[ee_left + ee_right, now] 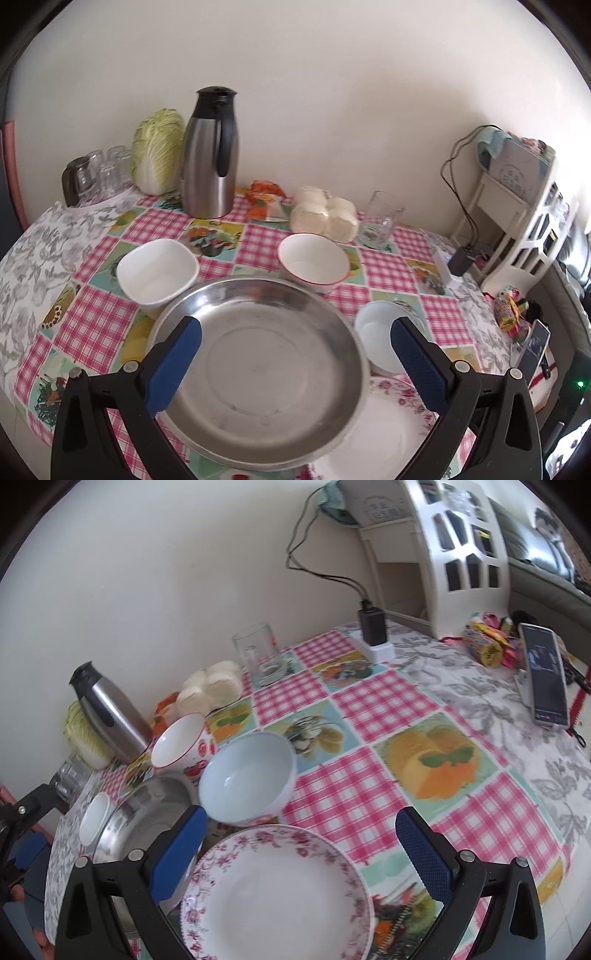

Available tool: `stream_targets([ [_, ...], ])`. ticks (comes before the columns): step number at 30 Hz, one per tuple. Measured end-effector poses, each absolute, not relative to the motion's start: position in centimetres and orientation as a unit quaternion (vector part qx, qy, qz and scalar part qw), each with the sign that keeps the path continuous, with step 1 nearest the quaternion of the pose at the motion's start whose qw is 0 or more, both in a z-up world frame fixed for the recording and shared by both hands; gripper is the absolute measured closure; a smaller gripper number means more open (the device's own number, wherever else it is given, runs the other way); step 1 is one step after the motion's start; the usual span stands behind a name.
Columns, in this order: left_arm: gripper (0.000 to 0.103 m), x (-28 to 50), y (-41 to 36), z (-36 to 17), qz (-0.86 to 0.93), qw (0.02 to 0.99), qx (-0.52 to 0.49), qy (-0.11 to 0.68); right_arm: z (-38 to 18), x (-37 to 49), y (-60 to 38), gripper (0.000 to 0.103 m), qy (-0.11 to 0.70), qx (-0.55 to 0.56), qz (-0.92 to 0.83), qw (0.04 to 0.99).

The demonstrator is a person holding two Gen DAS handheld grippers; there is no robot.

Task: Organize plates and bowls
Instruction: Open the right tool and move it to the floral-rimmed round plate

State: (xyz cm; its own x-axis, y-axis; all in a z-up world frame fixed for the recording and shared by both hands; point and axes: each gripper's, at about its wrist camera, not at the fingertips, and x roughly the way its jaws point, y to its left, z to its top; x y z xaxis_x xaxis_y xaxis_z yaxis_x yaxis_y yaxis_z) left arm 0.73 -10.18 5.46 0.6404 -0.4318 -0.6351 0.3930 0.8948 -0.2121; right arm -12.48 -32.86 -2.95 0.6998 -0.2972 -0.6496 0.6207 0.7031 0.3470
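Currently the left gripper (295,354) hangs spread wide and empty over the steel pan (258,369), while the right gripper (299,845) is likewise released above the floral plate (273,893) at the near edge of the counter (480,812). Beyond the pan stand a square white bowl (157,269) to the far left and a red-rimmed bowl (313,260) farther back, with a pale blue bowl (247,775) touching the plate's far rim. Against the wall sit a steel flask (210,155) and a glass (380,221).

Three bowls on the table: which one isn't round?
The white bowl left of the steel plate has a squarish rim with rounded corners. The red-rimmed bowl and pale blue bowl are both circular.
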Motion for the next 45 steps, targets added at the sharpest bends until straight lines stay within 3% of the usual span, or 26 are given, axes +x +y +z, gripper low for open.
stream_targets([
  [14,0.001,-4.1,-15.0,4.3,-0.308,0.854,-0.022,0.42,-4.0,-16.6,-36.5,0.0,0.284,0.339,-0.288,0.85],
  [19,0.001,-4.7,-15.7,2.7,-0.325,0.821,-0.031,0.469,-5.3,-16.5,-37.0,0.0,0.317,0.359,-0.276,0.833],
  [32,0.001,-3.4,-14.5,-2.0,-0.271,0.771,-0.07,0.572,-8.6,-15.7,-37.2,0.0,0.372,0.406,-0.25,0.797],
  [42,0.001,-2.9,-14.5,-4.2,-0.246,0.761,-0.056,0.598,-10.6,-14.4,-36.6,0.0,0.398,0.431,-0.219,0.779],
  [45,0.001,-2.7,-14.5,-5.1,-0.239,0.752,-0.056,0.612,-10.5,-14.3,-36.4,0.007,0.4,0.424,-0.222,0.782],
])
